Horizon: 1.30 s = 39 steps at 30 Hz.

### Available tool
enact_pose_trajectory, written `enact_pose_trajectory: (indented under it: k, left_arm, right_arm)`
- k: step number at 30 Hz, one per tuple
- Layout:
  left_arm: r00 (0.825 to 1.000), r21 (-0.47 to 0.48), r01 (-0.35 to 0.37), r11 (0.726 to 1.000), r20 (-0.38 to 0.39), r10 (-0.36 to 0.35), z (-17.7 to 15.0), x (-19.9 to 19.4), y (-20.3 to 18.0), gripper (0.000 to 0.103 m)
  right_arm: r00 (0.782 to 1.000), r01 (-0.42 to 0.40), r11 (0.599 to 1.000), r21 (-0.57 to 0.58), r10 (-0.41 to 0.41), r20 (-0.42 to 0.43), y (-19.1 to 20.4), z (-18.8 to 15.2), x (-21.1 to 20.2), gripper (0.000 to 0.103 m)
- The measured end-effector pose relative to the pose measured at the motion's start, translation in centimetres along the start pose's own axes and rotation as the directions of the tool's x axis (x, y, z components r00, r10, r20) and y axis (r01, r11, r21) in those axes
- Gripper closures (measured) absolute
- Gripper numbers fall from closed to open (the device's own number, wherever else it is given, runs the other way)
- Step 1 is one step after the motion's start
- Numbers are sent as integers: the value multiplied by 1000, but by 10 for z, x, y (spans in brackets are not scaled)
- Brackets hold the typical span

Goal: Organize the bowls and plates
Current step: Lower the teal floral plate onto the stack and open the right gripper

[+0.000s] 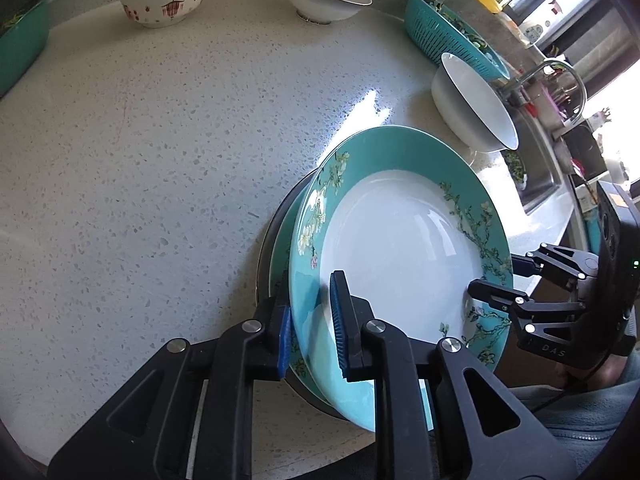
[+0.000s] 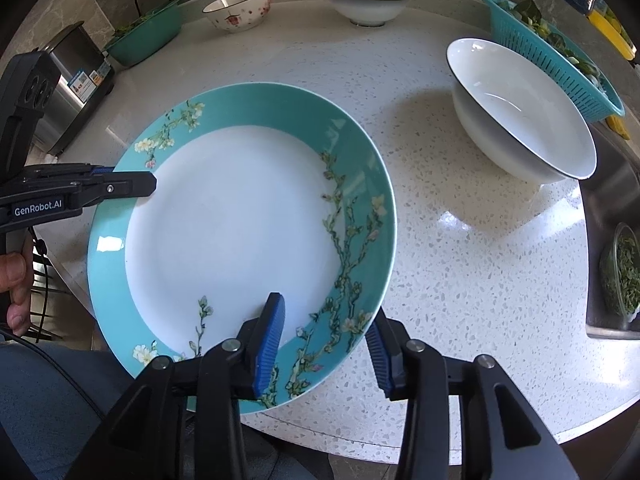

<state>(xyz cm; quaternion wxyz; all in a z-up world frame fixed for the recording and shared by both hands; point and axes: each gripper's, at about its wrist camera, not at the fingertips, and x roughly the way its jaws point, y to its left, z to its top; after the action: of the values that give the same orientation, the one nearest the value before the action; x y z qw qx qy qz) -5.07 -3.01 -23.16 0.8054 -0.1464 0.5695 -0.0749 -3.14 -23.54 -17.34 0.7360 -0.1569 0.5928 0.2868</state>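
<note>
Left wrist view: the left gripper [image 1: 312, 336] straddles the teal-rimmed plate [image 1: 400, 232] – jaws loosened, pads just off its rim (another plate [image 1: 280, 248] lies beneath). Right wrist view: the right gripper [image 2: 324, 344] has released jaws either side of the plate's near rim, on the speckled surface [image 2: 460, 260] – a white bowl [image 2: 520, 120] nearby.

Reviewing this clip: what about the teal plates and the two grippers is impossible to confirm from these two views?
- Left wrist view: what lies under the teal floral plate. Only a teal sliver and a dark rim show; the plate hides the rest.
- Right wrist view: the stack below is entirely covered by the same plate.
- Right wrist view: the left gripper is seen side-on, so its pad contact is unclear.
- Left wrist view: the right gripper is partly hidden behind the plate's edge.
</note>
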Motion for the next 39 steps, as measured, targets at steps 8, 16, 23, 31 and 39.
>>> enact_pose_trajectory:
  k: [8,16,23,31,39]
  left_arm:
    - [997,38,-73,997,11,72,-2,0,-17,70]
    - [978,86,-207,975,55,203,-9,-1,-34,11]
    - [960,12,-259,966,112,256,-5,-28,-12,11]
    - [979,110,-17,994,206,-6,85,-63,-33,5]
    - [988,134,153,979,12,-156,184,18,-95,5]
  right_arm:
    - [1000,-4,998,-65,3,-4,10,4,4,51]
    - [996,-81,994,-78,84,34,-2,5,0,40]
    - [974,-208,976,57,202,98,-34,7,-14,39]
    - [876,-459,783,421,319,361,-152,4,-66,26]
    - [844,-514,674,530,284,456,-261,14,-69,20]
